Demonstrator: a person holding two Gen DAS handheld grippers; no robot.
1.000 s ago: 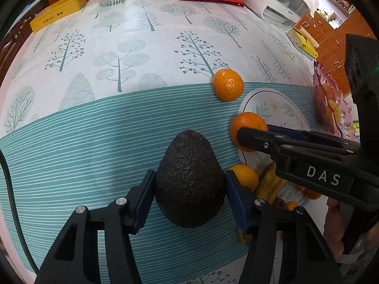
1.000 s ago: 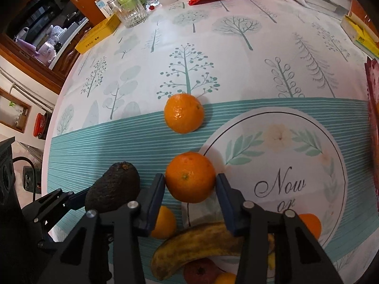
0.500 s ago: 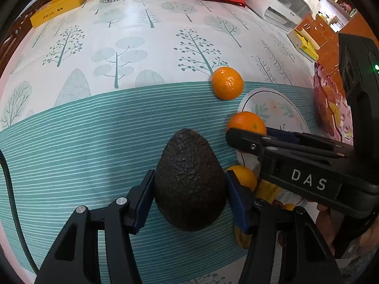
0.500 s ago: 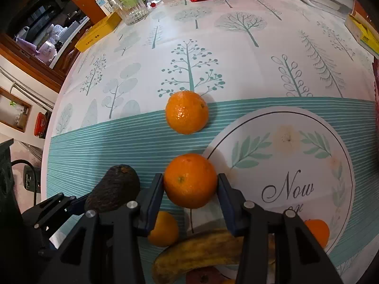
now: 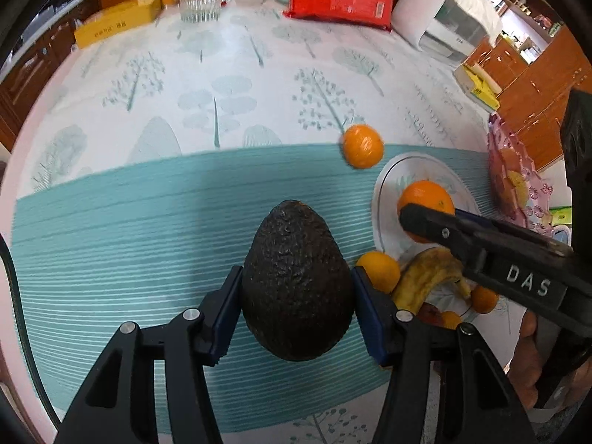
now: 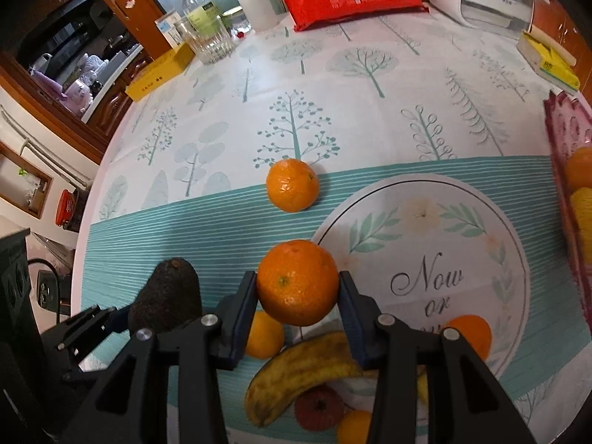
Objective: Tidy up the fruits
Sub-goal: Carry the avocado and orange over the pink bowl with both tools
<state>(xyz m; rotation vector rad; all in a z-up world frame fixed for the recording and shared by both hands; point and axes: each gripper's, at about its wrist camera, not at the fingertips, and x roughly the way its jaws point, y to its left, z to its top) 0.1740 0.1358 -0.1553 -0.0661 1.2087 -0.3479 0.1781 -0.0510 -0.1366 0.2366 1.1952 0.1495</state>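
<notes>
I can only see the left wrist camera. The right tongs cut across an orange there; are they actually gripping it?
Observer: Yes. The right wrist view shows both pads of the right tongs pressing that orange; the jaws have just been closing on it.
Operator: What's printed in the round patch on the cloth?
Observer: Script lettering reading "Now or"; the next word is hidden behind the tongs.

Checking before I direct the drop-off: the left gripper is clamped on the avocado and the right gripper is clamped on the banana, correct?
Not quite. The left gripper is clamped on the avocado, but the right gripper is clamped on an orange, not the banana. The right wrist view shows the banana lying on the tablecloth beneath that gripper, ungripped.
</notes>
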